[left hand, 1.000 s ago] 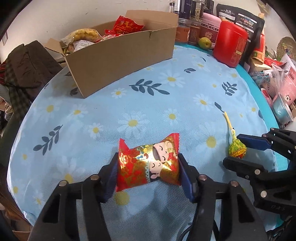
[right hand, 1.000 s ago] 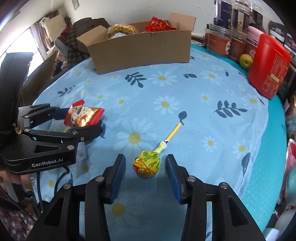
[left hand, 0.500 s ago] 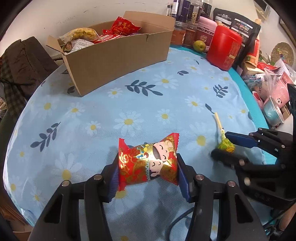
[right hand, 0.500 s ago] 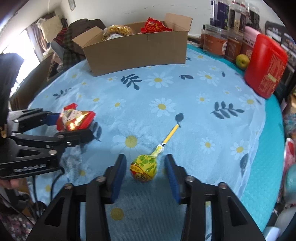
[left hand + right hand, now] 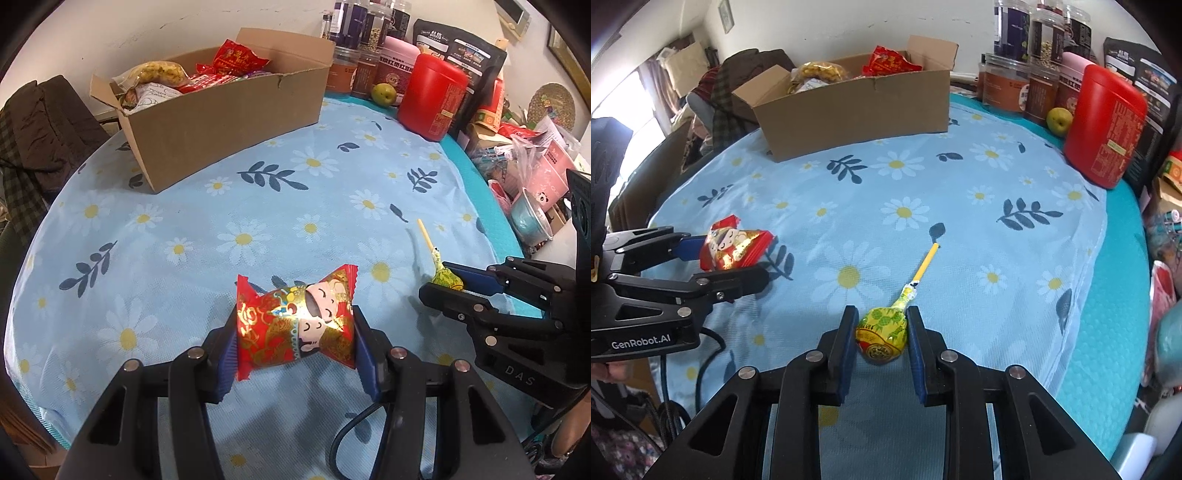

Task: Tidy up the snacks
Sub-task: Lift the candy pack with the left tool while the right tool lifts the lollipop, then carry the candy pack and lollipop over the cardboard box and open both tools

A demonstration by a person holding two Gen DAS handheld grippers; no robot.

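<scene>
My left gripper (image 5: 295, 332) is shut on a red and gold snack packet (image 5: 295, 325) and holds it a little above the blue daisy tablecloth; it also shows in the right wrist view (image 5: 733, 249). My right gripper (image 5: 881, 332) is shut on the head of a yellow-green lollipop (image 5: 882, 334), whose yellow stick (image 5: 925, 264) points away and is lifted off the cloth. The lollipop also shows in the left wrist view (image 5: 447, 277). A cardboard box (image 5: 229, 118) with several snack bags stands at the back.
A red canister (image 5: 1104, 125), jars (image 5: 1001, 85), a green fruit (image 5: 1058, 122) and dark bags line the back right. Clutter lies beyond the table's right edge (image 5: 476, 184). A chair with dark clothes (image 5: 33, 136) stands at the left.
The right gripper's jaws have closed on the lollipop head and lifted it off the cloth. The left gripper has risen slightly with the packet.
</scene>
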